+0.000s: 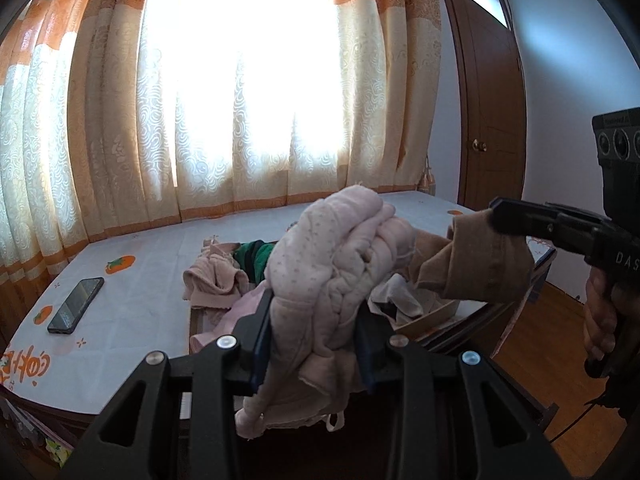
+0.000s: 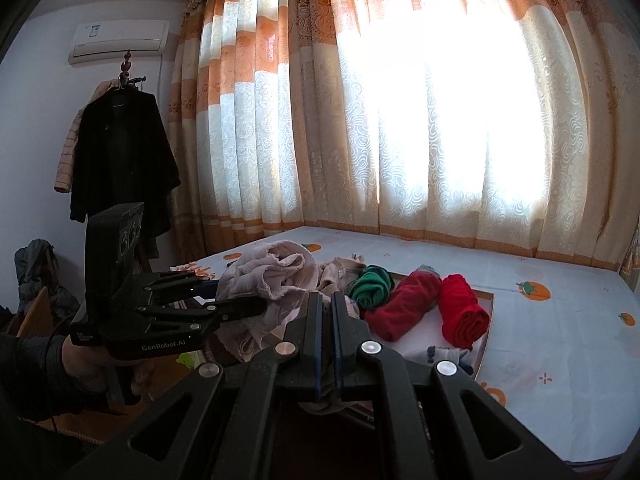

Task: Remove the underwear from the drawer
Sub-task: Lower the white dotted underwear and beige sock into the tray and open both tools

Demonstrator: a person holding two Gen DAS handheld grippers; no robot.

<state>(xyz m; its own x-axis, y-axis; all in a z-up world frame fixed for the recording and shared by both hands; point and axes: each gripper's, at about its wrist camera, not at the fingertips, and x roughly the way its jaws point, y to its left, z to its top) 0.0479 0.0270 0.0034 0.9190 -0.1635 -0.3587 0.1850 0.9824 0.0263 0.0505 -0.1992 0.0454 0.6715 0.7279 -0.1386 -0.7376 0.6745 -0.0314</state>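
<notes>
My left gripper is shut on a thick bundle of pale pink underwear, which bulges above its blue pads and hangs below them. From the right wrist view the same bundle sits in the left gripper, held by a hand at the left. My right gripper is shut on a thin tan garment; its fingers pinch the cloth's top edge at the right. Both loads hang above the shallow drawer lying on the bed.
In the drawer lie two red rolls, a green roll and loose beige pieces. A black phone rests on the fruit-print sheet. Curtains back the bed; a brown door and wood floor are to the right, a coat rack to the left.
</notes>
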